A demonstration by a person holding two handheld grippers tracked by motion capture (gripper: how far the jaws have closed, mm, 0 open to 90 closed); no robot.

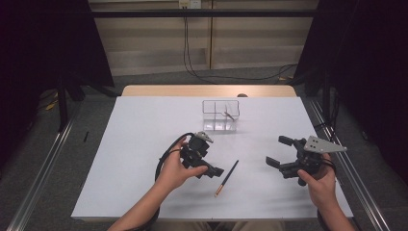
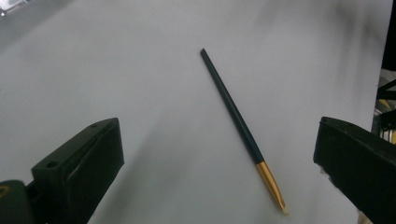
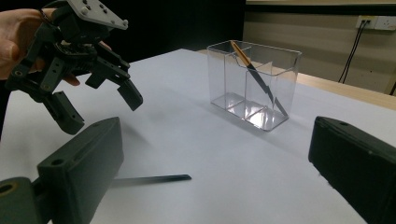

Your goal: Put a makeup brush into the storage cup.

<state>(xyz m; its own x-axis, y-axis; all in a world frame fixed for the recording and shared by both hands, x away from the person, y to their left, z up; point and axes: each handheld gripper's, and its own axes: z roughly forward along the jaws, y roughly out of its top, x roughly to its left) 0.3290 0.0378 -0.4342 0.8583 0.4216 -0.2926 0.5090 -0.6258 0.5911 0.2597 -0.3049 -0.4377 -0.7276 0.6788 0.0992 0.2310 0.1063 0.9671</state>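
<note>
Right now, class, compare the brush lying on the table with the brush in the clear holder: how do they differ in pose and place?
The brush on the table lies flat on the white table, while the brush in the holder leans tilted.
The table brush lies in the open below the open left claw; the other sits inside a compartment of the clear holder.
Both have a dark handle and a gold band.

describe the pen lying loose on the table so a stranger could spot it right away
On the white table, between the left gripper and the right gripper, lies a thin dark pen with a gold tip. Unlike the similar one leaning inside the clear plastic organizer, it lies flat.
</note>
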